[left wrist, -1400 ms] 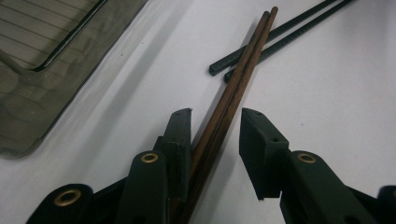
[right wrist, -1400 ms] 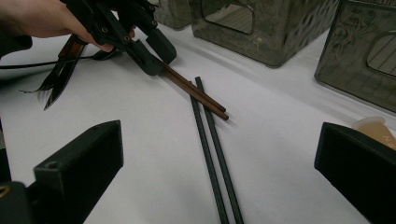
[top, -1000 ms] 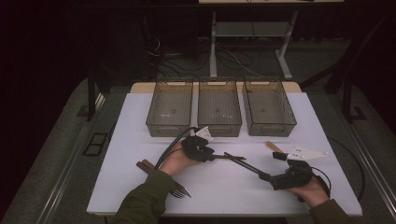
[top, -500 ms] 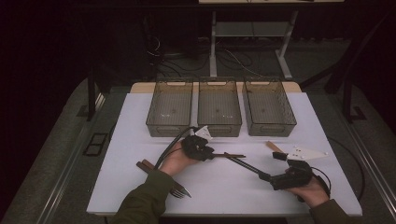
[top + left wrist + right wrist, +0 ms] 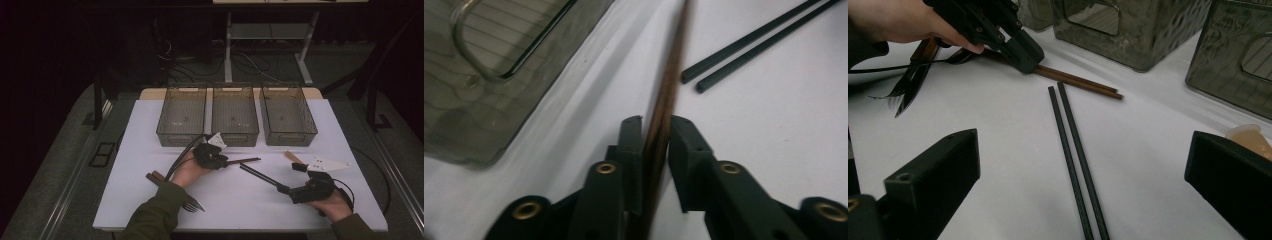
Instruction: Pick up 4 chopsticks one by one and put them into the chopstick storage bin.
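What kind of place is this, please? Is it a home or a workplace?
Probably a lab or recording workspace, not a home: a white table in a dark room, three identical empty bins in a row, and cables on the floor behind.

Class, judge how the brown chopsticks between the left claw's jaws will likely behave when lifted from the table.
The brown chopsticks look thin, straight and rigid, so probably stiff and light. Gripped near one end by the left claw, the long free end may droop or pivot. Two smooth sticks side by side could slide apart.
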Action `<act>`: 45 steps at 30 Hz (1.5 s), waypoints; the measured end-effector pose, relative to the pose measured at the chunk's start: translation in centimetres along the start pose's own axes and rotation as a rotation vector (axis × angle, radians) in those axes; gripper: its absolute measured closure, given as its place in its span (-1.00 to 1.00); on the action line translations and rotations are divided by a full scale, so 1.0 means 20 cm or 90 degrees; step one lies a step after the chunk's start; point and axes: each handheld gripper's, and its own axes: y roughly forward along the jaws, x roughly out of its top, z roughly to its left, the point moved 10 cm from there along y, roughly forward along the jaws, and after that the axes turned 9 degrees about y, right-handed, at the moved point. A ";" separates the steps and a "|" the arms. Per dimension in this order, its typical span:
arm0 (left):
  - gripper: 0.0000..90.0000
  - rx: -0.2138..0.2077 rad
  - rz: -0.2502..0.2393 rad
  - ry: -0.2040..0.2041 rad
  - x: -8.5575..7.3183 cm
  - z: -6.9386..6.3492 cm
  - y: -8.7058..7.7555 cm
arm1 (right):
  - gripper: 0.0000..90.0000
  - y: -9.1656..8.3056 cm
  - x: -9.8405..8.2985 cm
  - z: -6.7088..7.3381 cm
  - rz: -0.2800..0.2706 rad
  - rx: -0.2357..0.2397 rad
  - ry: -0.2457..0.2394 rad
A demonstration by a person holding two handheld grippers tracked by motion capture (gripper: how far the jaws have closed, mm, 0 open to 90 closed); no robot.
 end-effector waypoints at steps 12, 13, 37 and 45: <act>0.72 0.006 -0.016 -0.025 0.01 0.01 0.01 | -0.97 0.00 0.00 0.00 -0.001 0.000 0.000; 0.66 0.004 -0.017 -0.028 0.01 0.01 0.01 | -0.97 0.00 0.00 0.00 -0.001 0.000 0.000; 0.70 0.002 -0.041 -0.085 -0.16 0.05 -0.24 | -0.97 0.00 0.00 0.00 0.000 -0.001 -0.001; 0.78 -0.001 -0.023 -0.079 -0.18 0.03 -0.21 | -0.97 0.00 0.00 0.00 -0.001 0.000 -0.004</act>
